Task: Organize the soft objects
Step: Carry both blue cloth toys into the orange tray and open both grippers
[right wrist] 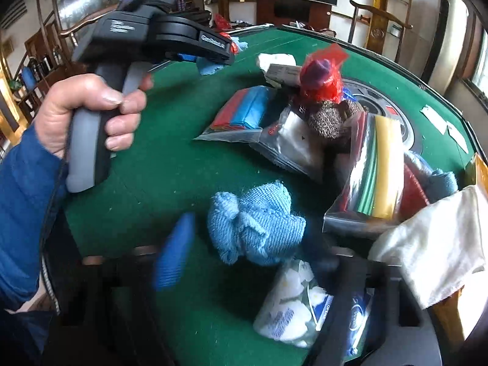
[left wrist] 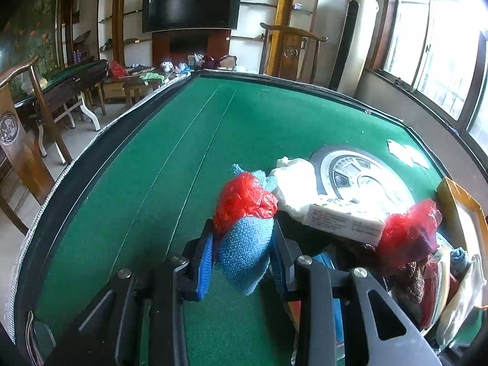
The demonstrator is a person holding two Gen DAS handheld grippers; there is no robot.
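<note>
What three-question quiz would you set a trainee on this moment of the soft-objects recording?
1. True or false: the left gripper is shut on a blue cloth bundle topped by a red plastic bag.
2. The table felt is: A red, B green, C grey?
3. Fill in: the hand gripping the left gripper's handle comes out of a ____ sleeve.
Key: 1 true; 2 B; 3 blue.

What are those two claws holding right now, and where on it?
Left claw pinches a blue cloth bundle around its lower half. Right claw straddles a blue towel; too blurred to tell a grip.
</note>
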